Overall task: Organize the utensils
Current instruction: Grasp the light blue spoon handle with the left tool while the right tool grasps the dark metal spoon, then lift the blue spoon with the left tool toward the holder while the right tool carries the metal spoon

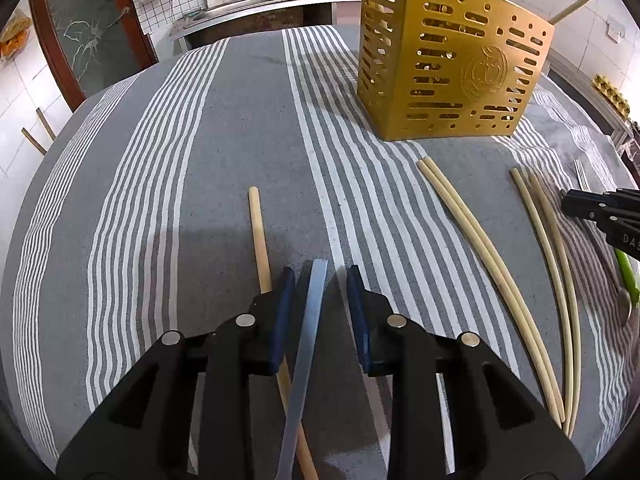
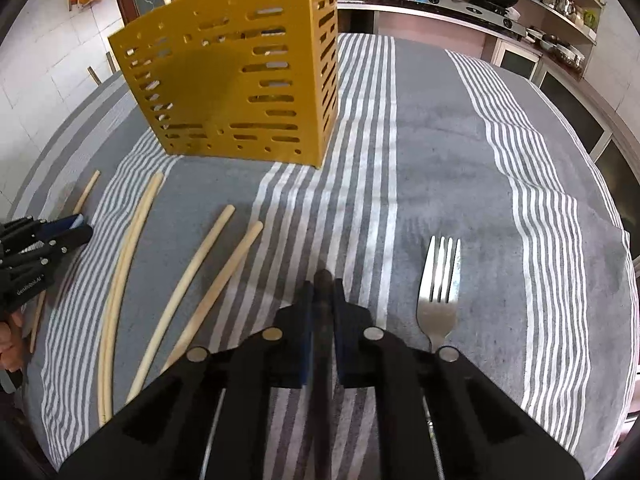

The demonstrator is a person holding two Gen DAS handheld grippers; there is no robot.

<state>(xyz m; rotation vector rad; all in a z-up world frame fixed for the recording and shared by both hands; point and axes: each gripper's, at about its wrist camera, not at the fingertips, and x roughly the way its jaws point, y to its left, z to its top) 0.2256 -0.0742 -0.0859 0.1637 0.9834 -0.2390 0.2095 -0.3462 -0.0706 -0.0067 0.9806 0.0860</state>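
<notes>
Yellow slotted caddy (image 1: 452, 68) stands far back on the striped counter (image 1: 240, 128), awaiting utensils; left tool (image 1: 316, 280) spread around a flat metal handle (image 1: 310, 320), right tool (image 2: 323, 292) pinching a dark handle (image 2: 322, 320), fork (image 2: 438, 288) beside.

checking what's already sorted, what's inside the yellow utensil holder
Through the slots of the yellow utensil holder, only pale glimpses show, nothing identifiable. One pale chopstick pokes out past its top edge. The walls cover everything else inside.

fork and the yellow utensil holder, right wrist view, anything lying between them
Nothing: in the right wrist view only bare striped cloth lies between the fork and the yellow holder.
</notes>
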